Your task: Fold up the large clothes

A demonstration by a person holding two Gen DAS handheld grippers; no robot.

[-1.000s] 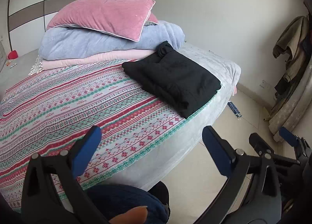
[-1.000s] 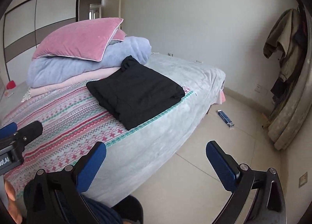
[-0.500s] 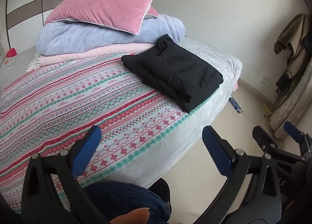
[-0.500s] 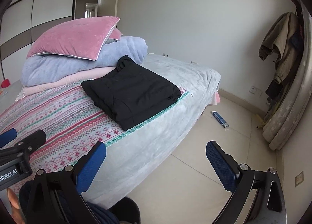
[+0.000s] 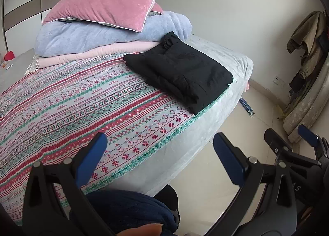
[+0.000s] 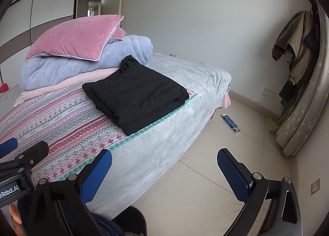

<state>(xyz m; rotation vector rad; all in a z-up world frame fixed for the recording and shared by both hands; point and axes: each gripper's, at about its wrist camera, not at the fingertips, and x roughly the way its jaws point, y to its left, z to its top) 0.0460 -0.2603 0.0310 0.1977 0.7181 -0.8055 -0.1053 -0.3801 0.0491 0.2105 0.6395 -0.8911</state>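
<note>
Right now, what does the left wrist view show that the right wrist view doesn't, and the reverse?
Only the left wrist view shows the right gripper from outside, at its lower right edge.

Only the right wrist view shows the left gripper's fingers from outside at its left edge, plus a wall socket low on the right wall.

Both show the folded black garment lying near the bed's edge, the pink pillow on stacked blankets, the blue box on the floor and the hanging clothes. Each gripper's own fingers stand wide open and empty.
</note>
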